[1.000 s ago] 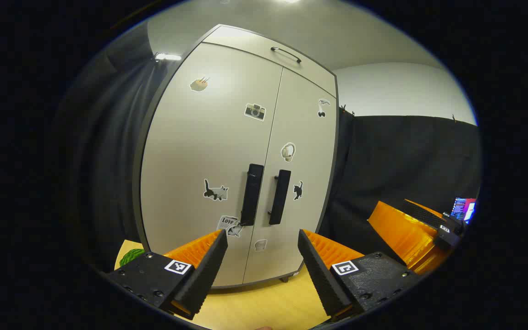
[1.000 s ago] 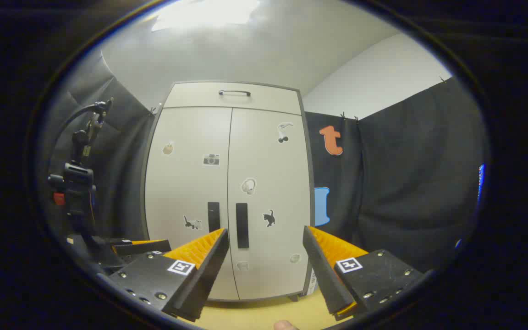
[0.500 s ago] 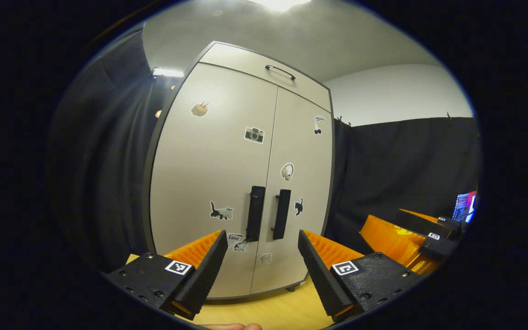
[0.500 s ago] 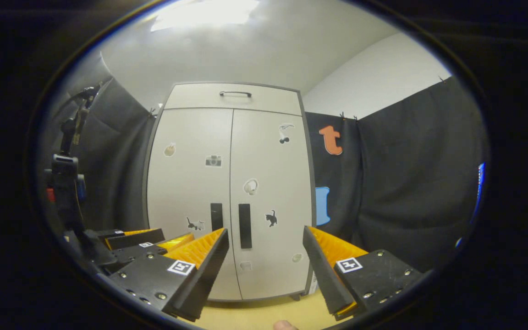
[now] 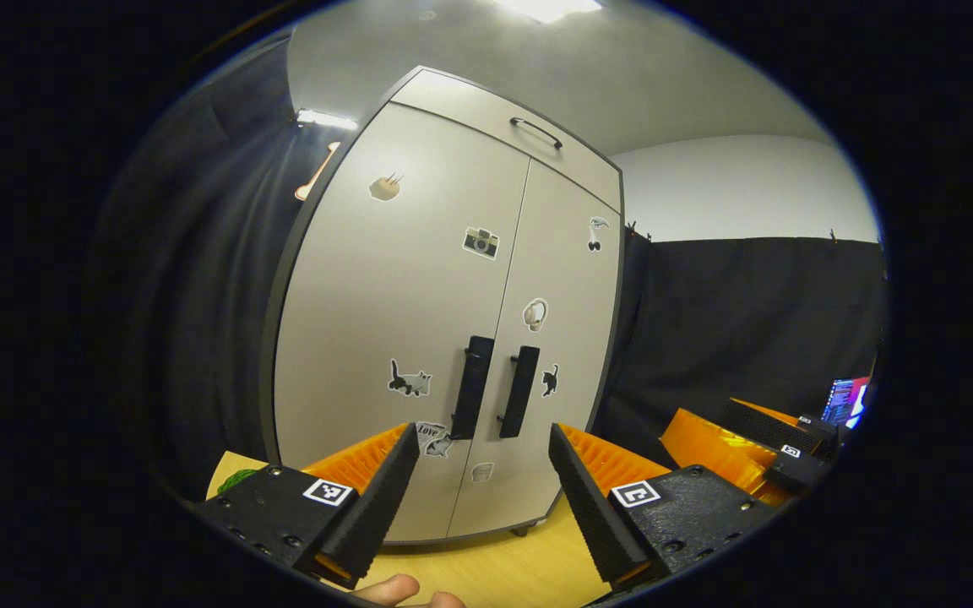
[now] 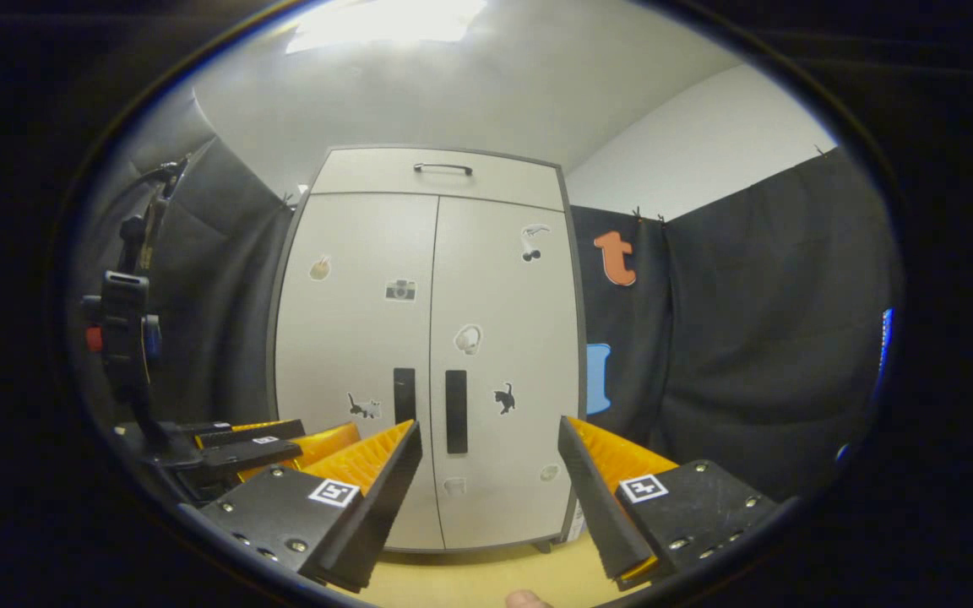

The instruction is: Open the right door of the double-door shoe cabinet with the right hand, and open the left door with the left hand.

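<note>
Right gripper view: shoe cabinet (image 6: pixel 427 338) shut (claws agape).

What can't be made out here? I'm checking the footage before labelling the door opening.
- Inside of the shoe cabinet: hidden by both shut doors, in both views.
- Small stickers low on the doors: too small to identify.
- Left door handle, right gripper view: bottom end covered by the right gripper.

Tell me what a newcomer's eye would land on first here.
The pale cabinet fills the middle, both doors shut and dotted with small stickers. Two dark handles stand side by side at the centre seam. Each gripper's fingers are spread wide at the bottom, the right gripper facing the handles squarely and the left gripper seeing them from an angle.
</note>
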Motion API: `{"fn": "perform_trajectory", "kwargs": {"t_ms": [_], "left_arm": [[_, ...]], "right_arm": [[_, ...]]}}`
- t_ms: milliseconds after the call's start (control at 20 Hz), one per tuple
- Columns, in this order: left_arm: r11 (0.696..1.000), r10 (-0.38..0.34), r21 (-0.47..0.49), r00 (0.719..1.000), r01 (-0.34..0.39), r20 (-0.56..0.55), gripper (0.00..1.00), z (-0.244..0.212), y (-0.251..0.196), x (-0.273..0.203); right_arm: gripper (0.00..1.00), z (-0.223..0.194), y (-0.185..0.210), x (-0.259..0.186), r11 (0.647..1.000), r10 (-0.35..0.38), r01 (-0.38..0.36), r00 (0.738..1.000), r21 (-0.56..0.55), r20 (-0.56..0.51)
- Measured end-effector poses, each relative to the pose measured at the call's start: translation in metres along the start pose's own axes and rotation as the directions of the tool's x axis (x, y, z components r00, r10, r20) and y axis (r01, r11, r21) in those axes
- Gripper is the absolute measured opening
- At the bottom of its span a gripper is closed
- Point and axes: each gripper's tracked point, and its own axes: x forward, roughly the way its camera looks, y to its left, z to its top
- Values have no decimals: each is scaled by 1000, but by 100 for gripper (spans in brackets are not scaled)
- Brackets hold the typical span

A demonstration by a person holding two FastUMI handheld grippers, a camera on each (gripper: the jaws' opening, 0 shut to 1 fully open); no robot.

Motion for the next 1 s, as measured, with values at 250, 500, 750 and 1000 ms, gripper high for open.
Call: {"fn": "perform_trajectory", "kwargs": {"t_ms": [250, 500, 750, 1000], "left_arm": [[998, -45, -48, 999, 44, -12, 96, -3, -11, -3], [990, -65, -120, 997, 68, 30, 96, 6, -11, -1], [994, -69, -88, 997, 71, 23, 96, 2, -13, 2], [998, -62, -27, 997, 63, 47, 96, 7, -14, 2]], "right_arm": [[96, 1, 5, 2, 1000, 10, -10, 1000, 20, 13], [96, 2, 4, 2, 1000, 7, -8, 1000, 23, 20], [96, 2, 5, 3, 1000, 5, -5, 1000, 1, 26], [94, 7, 6, 5, 999, 18, -19, 999, 40, 30]]}}
